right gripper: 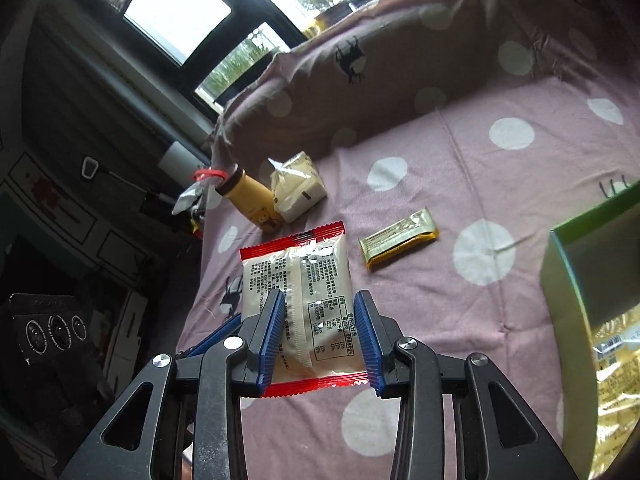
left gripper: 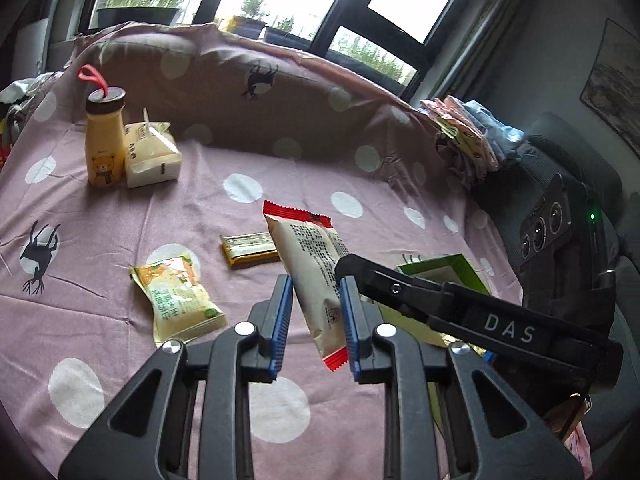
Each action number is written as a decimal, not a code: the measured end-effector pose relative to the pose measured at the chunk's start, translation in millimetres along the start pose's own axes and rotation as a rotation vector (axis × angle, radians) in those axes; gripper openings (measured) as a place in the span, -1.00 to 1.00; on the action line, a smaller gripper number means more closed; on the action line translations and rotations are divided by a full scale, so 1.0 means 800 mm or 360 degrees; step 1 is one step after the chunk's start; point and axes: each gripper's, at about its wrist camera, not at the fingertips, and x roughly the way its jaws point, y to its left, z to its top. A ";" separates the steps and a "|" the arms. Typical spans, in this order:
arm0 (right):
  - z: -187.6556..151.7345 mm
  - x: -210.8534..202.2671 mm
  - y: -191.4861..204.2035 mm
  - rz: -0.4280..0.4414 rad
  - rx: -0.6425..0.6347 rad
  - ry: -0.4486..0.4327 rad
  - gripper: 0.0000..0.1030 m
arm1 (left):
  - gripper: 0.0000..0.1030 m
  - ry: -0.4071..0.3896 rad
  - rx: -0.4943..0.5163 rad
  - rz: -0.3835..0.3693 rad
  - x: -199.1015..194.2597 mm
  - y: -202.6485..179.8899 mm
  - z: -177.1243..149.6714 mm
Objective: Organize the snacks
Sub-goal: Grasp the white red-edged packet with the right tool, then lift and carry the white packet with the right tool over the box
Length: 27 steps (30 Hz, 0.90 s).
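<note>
A beige snack packet with red ends (left gripper: 308, 248) (right gripper: 308, 272) hangs above the pink dotted cloth (left gripper: 120, 216), its printed back facing the right wrist camera. My left gripper (left gripper: 316, 284) is shut on the packet's lower part, blue pads against both sides. My right gripper (right gripper: 320, 296) is shut on the same packet, pads at its two side edges. In the left wrist view one black finger (left gripper: 360, 276) of the right gripper lies against the packet. The left gripper's blue pad (right gripper: 216, 336) shows beside the right gripper's left finger.
On the cloth lie a green-and-yellow snack bag (left gripper: 180, 300) and a gold bar (left gripper: 250, 248) (right gripper: 396, 240). A yellow bear bottle (left gripper: 105, 144) and a white pouch (left gripper: 150, 156) stand at the back. A green box (right gripper: 592, 272) with yellow packets sits right. Folded clothes (left gripper: 472, 136) top the cushion.
</note>
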 end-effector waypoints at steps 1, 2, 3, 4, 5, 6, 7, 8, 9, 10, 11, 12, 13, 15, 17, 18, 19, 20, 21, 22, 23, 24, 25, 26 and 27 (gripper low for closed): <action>-0.003 -0.013 -0.003 -0.0009 0.0012 -0.0031 -0.24 | -0.58 -0.0003 0.0023 -0.0024 -0.001 -0.011 -0.002; -0.005 -0.027 -0.007 -0.0020 0.0020 -0.0061 -0.24 | -0.58 -0.0003 0.0046 -0.0053 -0.002 -0.021 -0.004; -0.008 -0.041 -0.011 -0.0037 0.0027 -0.0090 -0.24 | -0.58 0.0001 0.0066 -0.0083 -0.001 -0.031 -0.005; -0.010 -0.053 -0.014 -0.0059 0.0036 -0.0115 -0.24 | -0.58 0.0012 0.0080 -0.0112 0.001 -0.040 -0.007; -0.012 -0.065 -0.018 -0.0084 0.0047 -0.0137 -0.24 | -0.58 0.0020 0.0094 -0.0138 0.003 -0.048 -0.008; -0.014 -0.076 -0.023 -0.0105 0.0058 -0.0166 -0.24 | -0.57 0.0029 0.0110 -0.0162 0.006 -0.057 -0.009; -0.017 -0.085 -0.027 -0.0122 0.0073 -0.0190 -0.24 | -0.57 0.0040 0.0127 -0.0181 0.008 -0.065 -0.011; -0.019 -0.093 -0.032 -0.0137 0.0091 -0.0203 -0.24 | -0.58 0.0050 0.0144 -0.0198 0.011 -0.073 -0.013; -0.021 -0.102 -0.039 -0.0149 0.0109 -0.0214 -0.24 | -0.58 0.0060 0.0159 -0.0215 0.014 -0.081 -0.015; -0.023 -0.109 -0.045 -0.0161 0.0129 -0.0226 -0.24 | -0.57 0.0071 0.0171 -0.0234 0.018 -0.089 -0.016; -0.025 -0.117 -0.051 -0.0172 0.0147 -0.0241 -0.24 | -0.57 0.0083 0.0184 -0.0255 0.021 -0.096 -0.018; -0.027 -0.125 -0.057 -0.0184 0.0161 -0.0259 -0.24 | -0.57 0.0095 0.0198 -0.0276 0.024 -0.104 -0.020; -0.029 -0.132 -0.062 -0.0196 0.0175 -0.0275 -0.24 | -0.58 0.0106 0.0207 -0.0301 0.027 -0.110 -0.021; -0.033 -0.146 -0.073 -0.0217 0.0190 -0.0298 -0.24 | -0.57 0.0133 0.0203 -0.0352 0.033 -0.121 -0.022; -0.035 -0.156 -0.082 -0.0233 0.0211 -0.0316 -0.24 | -0.57 0.0163 0.0215 -0.0389 0.042 -0.133 -0.022; -0.036 -0.162 -0.087 -0.0242 0.0228 -0.0328 -0.24 | -0.57 0.0169 0.0234 -0.0397 0.045 -0.140 -0.023; -0.037 -0.168 -0.092 -0.0254 0.0248 -0.0349 -0.24 | -0.58 0.0177 0.0255 -0.0402 0.049 -0.148 -0.023; -0.037 -0.172 -0.097 -0.0268 0.0266 -0.0365 -0.24 | -0.58 0.0187 0.0257 -0.0412 0.053 -0.152 -0.024; -0.038 -0.176 -0.103 -0.0272 0.0284 -0.0373 -0.24 | -0.57 0.0199 0.0258 -0.0422 0.057 -0.157 -0.024; -0.039 -0.179 -0.108 -0.0275 0.0297 -0.0378 -0.24 | -0.57 0.0215 0.0261 -0.0432 0.062 -0.162 -0.025; -0.039 -0.182 -0.114 -0.0282 0.0311 -0.0381 -0.24 | -0.57 0.0234 0.0265 -0.0441 0.067 -0.166 -0.026; -0.041 -0.185 -0.120 -0.0291 0.0324 -0.0382 -0.24 | -0.57 0.0252 0.0266 -0.0452 0.072 -0.170 -0.027; -0.043 -0.188 -0.126 -0.0301 0.0339 -0.0385 -0.24 | -0.57 0.0269 0.0271 -0.0462 0.077 -0.174 -0.029; -0.044 -0.191 -0.131 -0.0312 0.0355 -0.0387 -0.24 | -0.58 0.0283 0.0276 -0.0472 0.082 -0.178 -0.031; -0.045 -0.193 -0.136 -0.0323 0.0369 -0.0390 -0.24 | -0.57 0.0293 0.0277 -0.0484 0.086 -0.182 -0.032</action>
